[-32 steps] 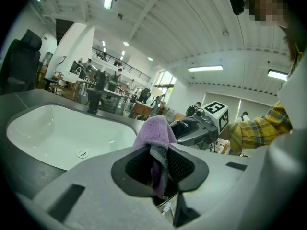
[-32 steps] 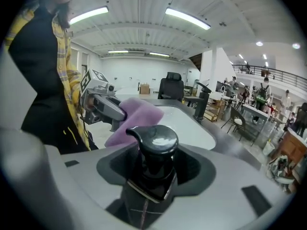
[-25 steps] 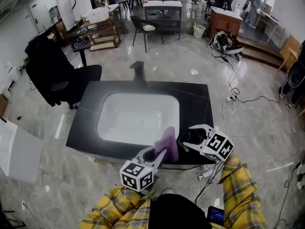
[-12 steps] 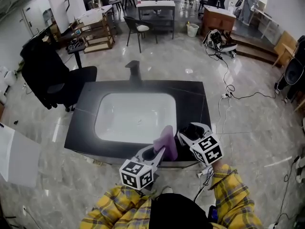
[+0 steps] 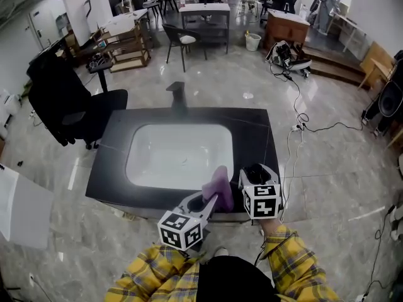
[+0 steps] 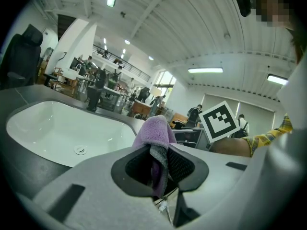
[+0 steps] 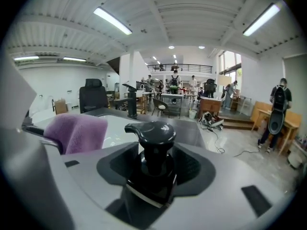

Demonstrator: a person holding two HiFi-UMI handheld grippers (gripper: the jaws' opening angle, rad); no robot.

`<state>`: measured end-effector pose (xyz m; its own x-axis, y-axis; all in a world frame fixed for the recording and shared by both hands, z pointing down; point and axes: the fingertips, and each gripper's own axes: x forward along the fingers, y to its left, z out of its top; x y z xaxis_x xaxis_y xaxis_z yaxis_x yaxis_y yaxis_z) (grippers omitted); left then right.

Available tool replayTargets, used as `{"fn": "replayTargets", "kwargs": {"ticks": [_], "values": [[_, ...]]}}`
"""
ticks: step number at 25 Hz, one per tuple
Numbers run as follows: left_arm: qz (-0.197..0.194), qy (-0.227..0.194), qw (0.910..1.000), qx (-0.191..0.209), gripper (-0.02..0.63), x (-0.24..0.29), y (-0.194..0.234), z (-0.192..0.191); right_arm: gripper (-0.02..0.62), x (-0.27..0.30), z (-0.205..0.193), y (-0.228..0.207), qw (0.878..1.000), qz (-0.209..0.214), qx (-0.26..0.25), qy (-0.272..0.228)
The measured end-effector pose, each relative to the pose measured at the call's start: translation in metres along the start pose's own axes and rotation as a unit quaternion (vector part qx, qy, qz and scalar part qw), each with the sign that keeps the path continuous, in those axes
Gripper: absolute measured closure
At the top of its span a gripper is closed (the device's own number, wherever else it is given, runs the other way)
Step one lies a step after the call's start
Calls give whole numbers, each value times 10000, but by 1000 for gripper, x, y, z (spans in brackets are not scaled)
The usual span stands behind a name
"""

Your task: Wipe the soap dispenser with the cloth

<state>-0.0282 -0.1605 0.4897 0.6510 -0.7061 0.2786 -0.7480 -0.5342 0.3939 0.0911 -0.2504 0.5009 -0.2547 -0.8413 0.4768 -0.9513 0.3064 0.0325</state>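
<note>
Two hand-held grippers hang over the near edge of a black stone-look counter (image 5: 113,162), toward its near right corner, in front of the white rectangular basin (image 5: 179,156) set into it. The left gripper (image 5: 210,201) has its jaws pinched on a soft purple fleecy cloth (image 6: 154,132), which bulges up above them in a rounded fold. The right gripper (image 7: 156,174) is clamped on a glossy black pump-top soap dispenser (image 7: 154,150), pads against the body below the neck, with the pump head standing clear above the jaws. In the head view the cloth sits just beside the dispenser; I cannot tell whether they touch.

Judging by looks, the dispenser is rigid, smooth and probably slippery, so the body is the place to grip it, since the pump head would likely sink or swivel. The cloth looks light and limp, and only its bulging fold should meet the bottle.
</note>
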Motion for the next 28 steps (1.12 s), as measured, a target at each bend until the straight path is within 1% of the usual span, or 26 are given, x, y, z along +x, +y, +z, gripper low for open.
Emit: {"fn": "replayTargets", "kwargs": {"ticks": [4,6,8,11,14,17,20,24,28], "values": [[-14,-8,10000,16,541,1,-2,2,382,-1,0,-2,9988,-357,332,-106],[-23,-22,10000,20,541,2,-4,5,382,-1,-1,-1,9982,-374,432,-163],[-54,-31,10000,30,541,4,-6,7,380,1,-2,2,9988,-175,449,-129],[-91,-26,9999,36,541,8,-8,9,337,-2,-2,5,9995,126,226,-157],[-121,-35,9999,12,541,12,-10,10,322,-17,-3,5,9990,323,-53,-321],[-195,-47,9998,18,541,20,-15,11,321,-35,-4,-2,9974,419,-118,-580],[-261,-16,9997,-1,541,30,-21,12,322,-50,-8,-18,9968,315,91,-736],[-279,-44,9996,18,541,42,-28,18,322,-61,-16,-36,9958,203,511,-739],[-356,-88,9993,51,541,53,-35,23,322,-68,-26,-47,9950,133,693,-702]]}}
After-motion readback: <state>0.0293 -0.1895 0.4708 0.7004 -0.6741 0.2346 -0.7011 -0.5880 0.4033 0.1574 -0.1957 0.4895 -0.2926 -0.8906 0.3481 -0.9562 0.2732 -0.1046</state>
